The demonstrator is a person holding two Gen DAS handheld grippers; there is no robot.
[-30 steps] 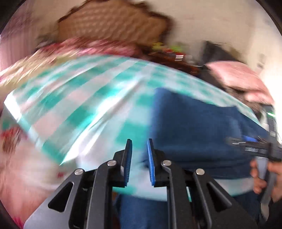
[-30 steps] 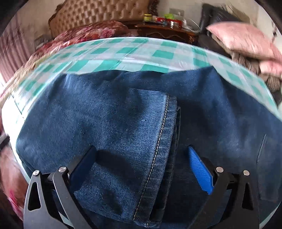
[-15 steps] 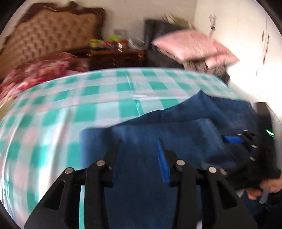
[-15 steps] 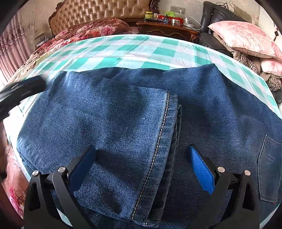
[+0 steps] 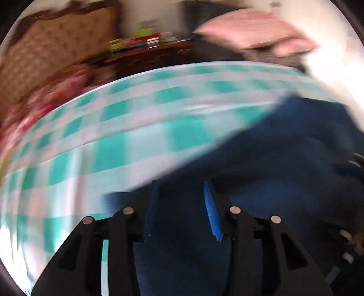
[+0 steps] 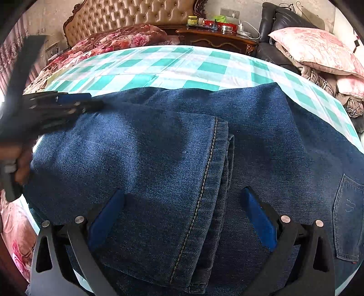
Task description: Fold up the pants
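Dark blue denim pants [image 6: 159, 159] lie on the green-and-white checked bed cover, with the leg ends folded over the upper part; the hem [image 6: 218, 159] runs down the middle. A back pocket [image 6: 348, 216] shows at the right. My right gripper [image 6: 184, 209] is open wide, just above the folded hem, holding nothing. My left gripper [image 5: 180, 205] is open over the left end of the pants [image 5: 273, 170]; that view is blurred. The left gripper also shows in the right wrist view [image 6: 75, 102] at the pants' far left edge.
The checked bed cover [image 6: 170, 66] extends behind the pants. A floral quilt [image 6: 118, 38] and a tufted headboard [image 6: 127, 16] lie at the back left. A wooden nightstand [image 6: 216, 38] with small items stands behind. Pink pillows [image 6: 314, 50] are piled at the right.
My left gripper has opened and swung from the bed cover over to the left end of the pants. My right gripper has stayed open over the hem.
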